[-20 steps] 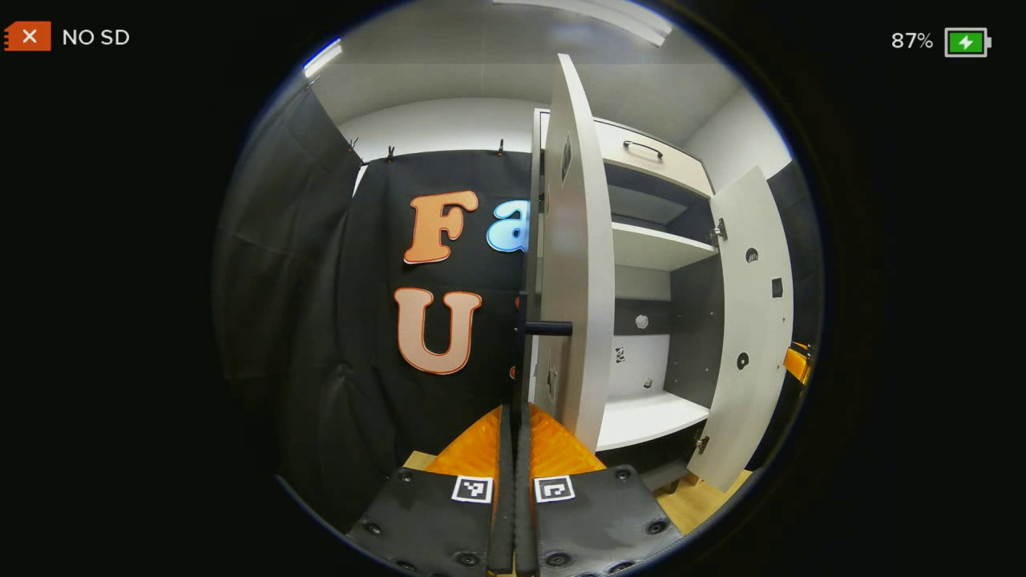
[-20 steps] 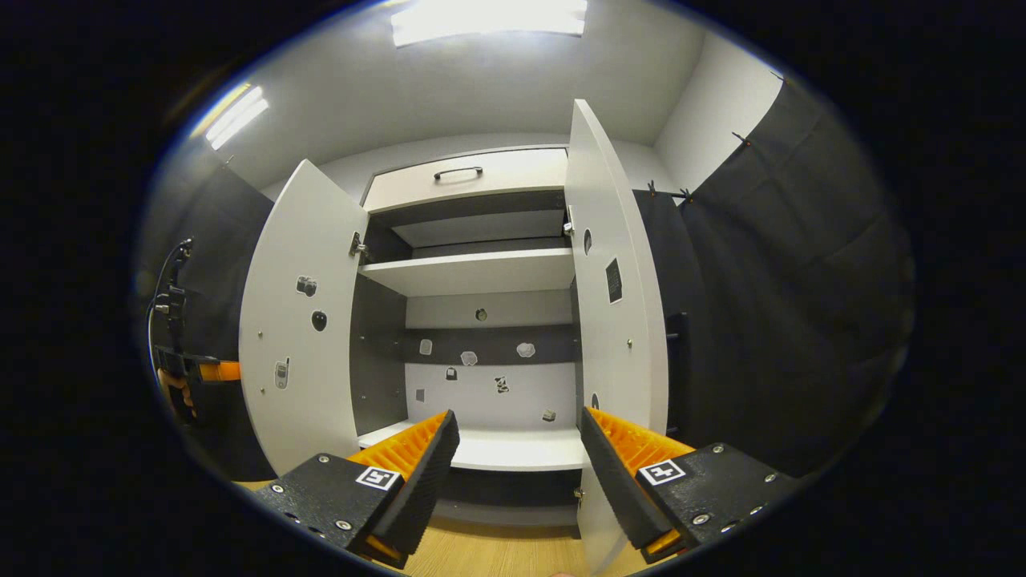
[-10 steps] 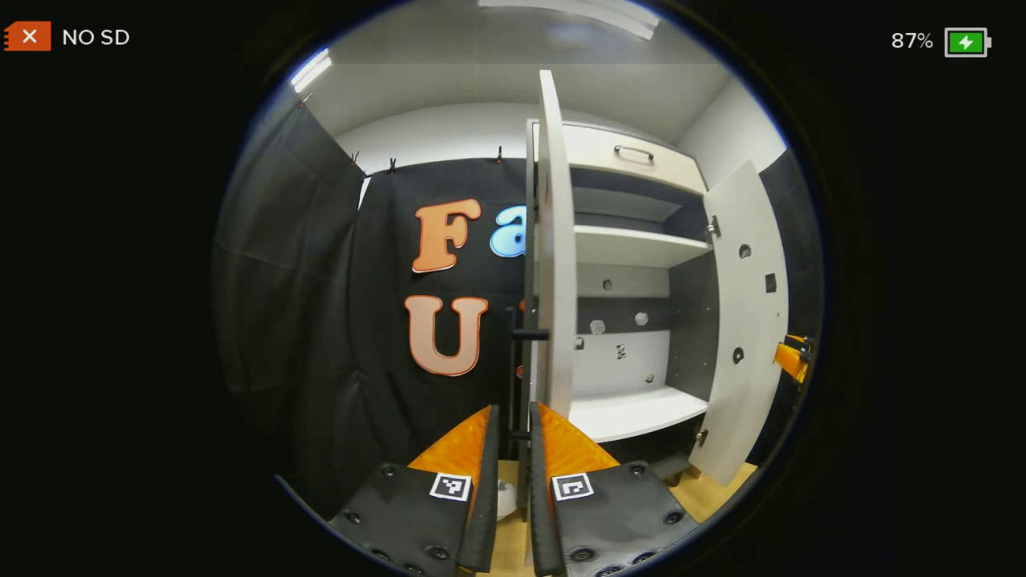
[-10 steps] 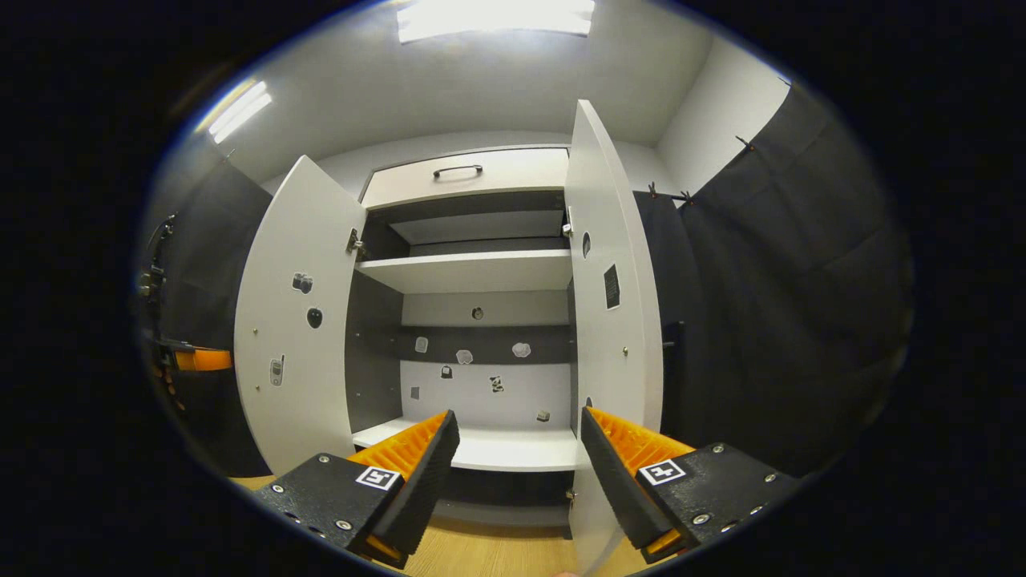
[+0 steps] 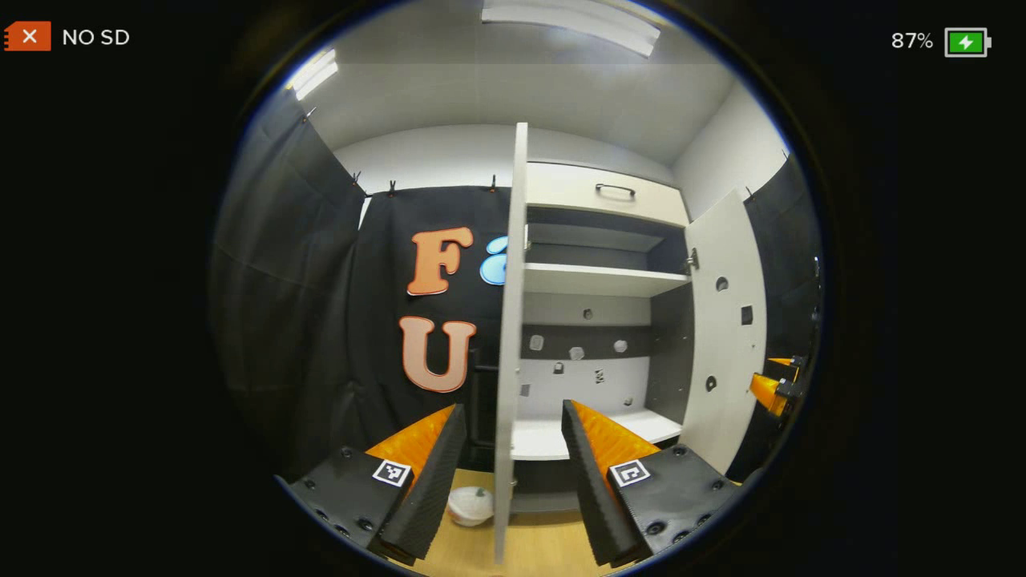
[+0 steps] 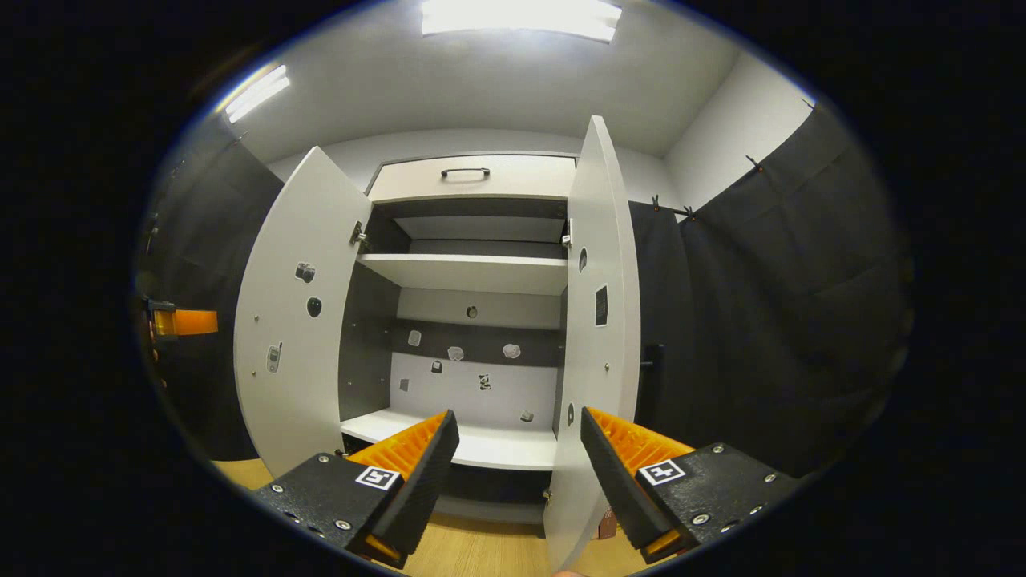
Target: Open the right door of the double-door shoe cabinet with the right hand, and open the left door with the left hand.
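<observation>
The white shoe cabinet (image 6: 473, 272) stands with both doors swung wide. In the left gripper view the left door (image 5: 510, 280) shows edge-on, and its black handle (image 5: 481, 401) sits on the far side. My left gripper (image 5: 509, 473) is open. Its fingers (image 5: 425, 457) stand apart on either side of the door's edge without touching it. The right door (image 5: 721, 336) hangs open further right. In the right gripper view my right gripper (image 6: 513, 473) is open and holds nothing, just left of the right door (image 6: 597, 320). The left door (image 6: 296, 320) is open at the left.
A top drawer (image 6: 465, 171) with a black handle is closed. Small stickers dot the cabinet's back wall (image 6: 457, 353). A white bowl-shaped thing (image 5: 470, 505) lies on the wooden floor (image 5: 553, 545) beside the left door. Black cloth walls stand on both sides.
My left gripper was shut on the left door's handle; it has let go, opened wide and drawn back. The right gripper stayed open and barely moved.
</observation>
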`<state>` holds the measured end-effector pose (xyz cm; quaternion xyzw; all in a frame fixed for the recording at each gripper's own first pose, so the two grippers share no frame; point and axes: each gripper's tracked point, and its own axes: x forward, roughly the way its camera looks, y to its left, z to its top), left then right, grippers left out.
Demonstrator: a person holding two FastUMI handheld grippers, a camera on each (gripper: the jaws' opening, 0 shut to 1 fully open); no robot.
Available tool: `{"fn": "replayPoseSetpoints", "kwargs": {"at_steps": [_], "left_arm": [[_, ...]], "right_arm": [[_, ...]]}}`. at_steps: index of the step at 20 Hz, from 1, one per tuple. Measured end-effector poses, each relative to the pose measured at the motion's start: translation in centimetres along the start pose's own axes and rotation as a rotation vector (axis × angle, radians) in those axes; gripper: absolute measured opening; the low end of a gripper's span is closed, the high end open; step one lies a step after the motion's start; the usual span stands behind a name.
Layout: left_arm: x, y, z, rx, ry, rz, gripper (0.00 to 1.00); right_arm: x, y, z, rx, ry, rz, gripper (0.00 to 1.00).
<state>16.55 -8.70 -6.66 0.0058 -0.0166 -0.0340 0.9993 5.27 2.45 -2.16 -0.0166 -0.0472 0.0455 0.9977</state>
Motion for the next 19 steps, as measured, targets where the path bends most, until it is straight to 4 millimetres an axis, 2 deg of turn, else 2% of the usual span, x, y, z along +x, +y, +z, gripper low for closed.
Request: {"fn": "replayPoseSetpoints", "kwargs": {"at_steps": [3, 9, 19], "left_arm": [[-0.6, -0.6, -0.6, -0.008, 0.036, -0.011, 0.81], [-0.5, -0.4, -0.6, 0.015, 0.045, 0.000, 0.81], [-0.4, 0.2, -0.4, 0.018, 0.033, 0.029, 0.81]], "right_arm": [[-0.5, -0.9, 0.7, 0.020, -0.009, -0.014, 0.93], [-0.6, -2.0, 1.0, 0.053, -0.016, -0.032, 0.93], [-0.1, -1.1, 0.2, 0.065, 0.001, -0.006, 0.93]]}}
